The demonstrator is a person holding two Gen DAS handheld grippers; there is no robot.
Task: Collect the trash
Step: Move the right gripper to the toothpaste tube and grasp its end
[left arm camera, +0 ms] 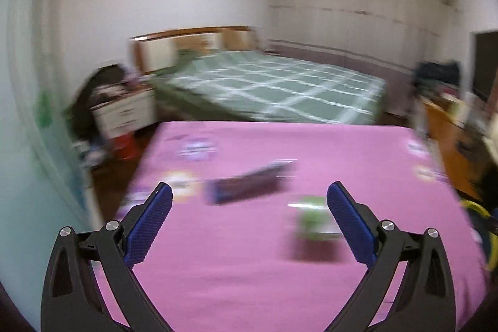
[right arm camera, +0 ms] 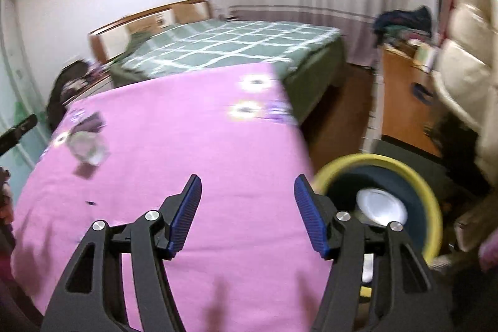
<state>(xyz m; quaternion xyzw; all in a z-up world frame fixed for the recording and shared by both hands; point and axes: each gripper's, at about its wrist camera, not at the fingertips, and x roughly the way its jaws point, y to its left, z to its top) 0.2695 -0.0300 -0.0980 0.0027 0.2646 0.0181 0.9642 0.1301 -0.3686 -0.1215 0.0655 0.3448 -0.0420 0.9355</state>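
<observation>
Pickup step is being set up, nothing is being held. Left gripper is being kept spread wide and empty; dark wrapper is lying at frame centre just beyond the tips, green wrapper (blurred) beside the right pad. Right gripper is also spread, empty; yellow-rimmed bin is sitting lower right. Next: one wrapper needs centring, then closing.

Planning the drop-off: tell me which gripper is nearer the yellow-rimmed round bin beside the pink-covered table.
Right. The right gripper hovers at the table's edge, right beside the yellow-rimmed round bin. The left gripper hangs over the pink-covered table; the bin shows only at that view's far right edge.
</observation>
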